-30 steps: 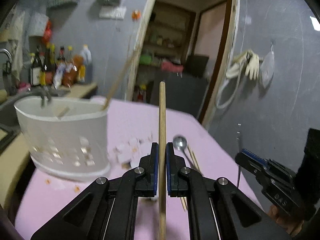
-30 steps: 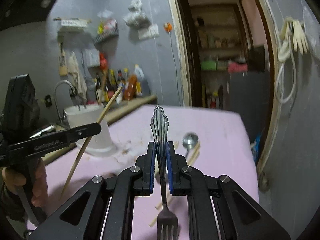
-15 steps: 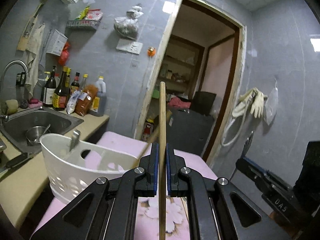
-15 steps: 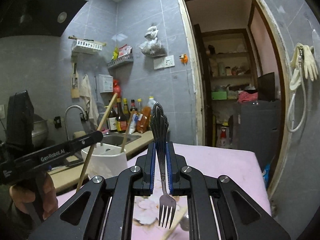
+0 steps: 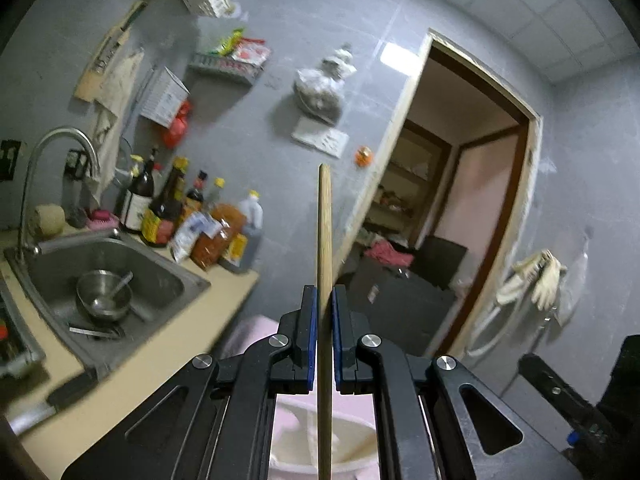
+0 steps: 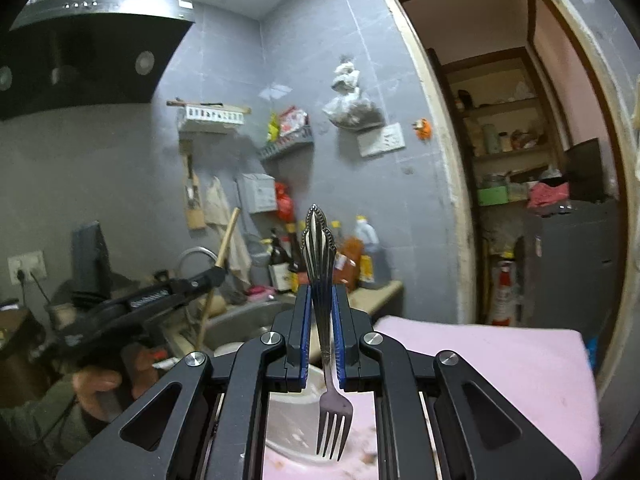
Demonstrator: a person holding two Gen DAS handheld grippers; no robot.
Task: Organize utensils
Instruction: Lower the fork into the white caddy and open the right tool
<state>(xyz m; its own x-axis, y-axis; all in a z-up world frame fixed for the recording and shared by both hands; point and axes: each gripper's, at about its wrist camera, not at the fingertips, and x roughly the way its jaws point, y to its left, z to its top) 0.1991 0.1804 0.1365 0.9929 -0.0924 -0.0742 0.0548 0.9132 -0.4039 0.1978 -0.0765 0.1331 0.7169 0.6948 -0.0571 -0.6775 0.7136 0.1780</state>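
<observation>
Both views are dim, in cool grey indoor light. A bright glare patch sits on the wall tile (image 5: 396, 55) beside the doorway. The left view is motion-blurred, most at the sink (image 5: 120, 280) and bottles. Fisheye bending curves the door frame (image 6: 436, 184), and the corners go black.

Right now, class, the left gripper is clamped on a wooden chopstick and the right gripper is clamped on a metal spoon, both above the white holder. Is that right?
One detail is wrong. The right gripper is clamped on a metal fork, tines pointing down, as the right wrist view shows. The left gripper does clamp a wooden chopstick, both above the white holder.
</observation>
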